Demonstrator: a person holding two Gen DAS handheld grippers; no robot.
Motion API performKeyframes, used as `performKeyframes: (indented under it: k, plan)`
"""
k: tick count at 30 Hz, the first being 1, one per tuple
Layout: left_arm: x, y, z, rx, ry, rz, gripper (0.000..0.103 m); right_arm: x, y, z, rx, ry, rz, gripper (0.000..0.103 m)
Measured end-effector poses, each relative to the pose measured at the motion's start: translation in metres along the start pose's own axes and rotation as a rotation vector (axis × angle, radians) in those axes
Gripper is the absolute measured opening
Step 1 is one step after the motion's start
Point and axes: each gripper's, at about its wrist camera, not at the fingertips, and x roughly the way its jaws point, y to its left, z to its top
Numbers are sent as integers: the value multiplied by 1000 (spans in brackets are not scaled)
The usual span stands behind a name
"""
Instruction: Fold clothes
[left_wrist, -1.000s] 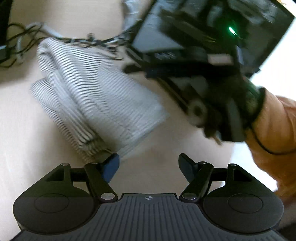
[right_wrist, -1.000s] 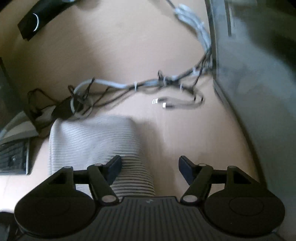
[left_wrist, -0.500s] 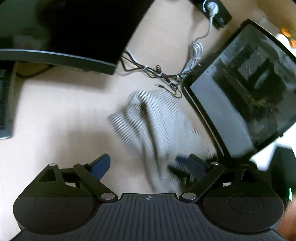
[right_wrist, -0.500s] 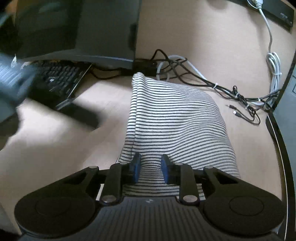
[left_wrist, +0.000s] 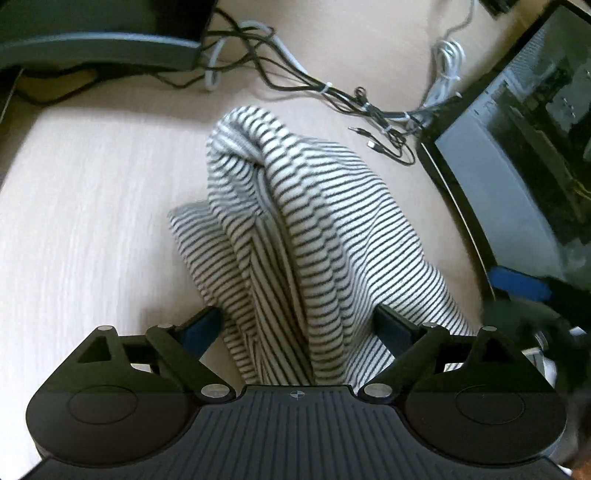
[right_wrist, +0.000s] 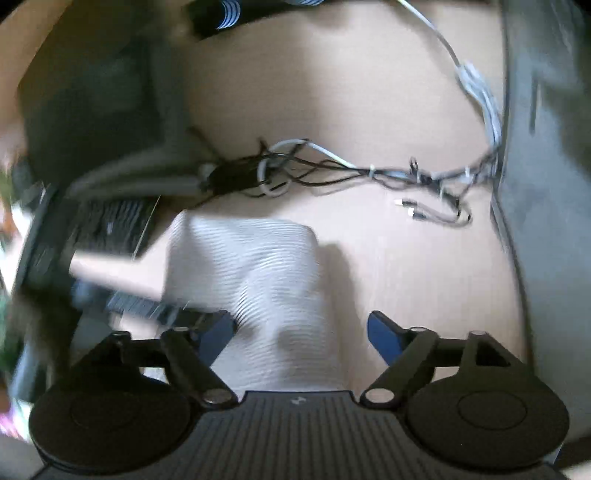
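A folded grey-and-white striped garment (left_wrist: 314, 221) lies bunched on the pale wooden desk (left_wrist: 92, 221), with a rolled ridge along its middle. My left gripper (left_wrist: 295, 317) is open just over its near end, and the cloth lies between the wide-apart fingers without the pads pressing it. In the blurred right wrist view the same garment (right_wrist: 251, 266) lies flat on the desk. My right gripper (right_wrist: 301, 321) hangs over its near edge with its jaws opening. The left blue pad is at the cloth's edge and the right pad is clear of it.
A tangle of black and white cables (left_wrist: 332, 92) runs behind the garment. A monitor stand base (left_wrist: 99, 51) sits at the back left, a dark glass-sided computer case (left_wrist: 517, 166) stands on the right, and a keyboard (right_wrist: 110, 229) lies to the left.
Half a second ago my right gripper was shut on the garment's near edge; its jaws now stand wide and it has swung aside. My left gripper has rolled and come over the garment's near end.
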Motion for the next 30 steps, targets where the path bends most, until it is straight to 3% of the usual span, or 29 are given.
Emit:
performKeyframes:
  k: [2, 5, 9, 15, 21, 26, 30]
  plan:
    - [-3, 1, -4, -25, -19, 5, 90, 28, -19, 6, 81, 34, 64, 83]
    - [-10, 1, -13, -93, -34, 7, 83, 64, -30, 7, 99, 87, 131, 88]
    - [-19, 2, -28, -152, -53, -1, 74, 86, -26, -3, 87, 167, 275, 85]
    - [-60, 31, -42, -214, -131, 58, 67, 92, 20, 6, 24, 145, 407, 59]
    - [-105, 63, -39, -241, -213, 139, 65, 119, 87, 31, -70, 134, 531, 56]
    - [-122, 82, -32, -247, -245, 158, 66, 135, 111, 46, -85, 118, 565, 56]
    - [-113, 95, -33, -241, -214, 193, 66, 145, 118, 40, -146, 110, 453, 68]
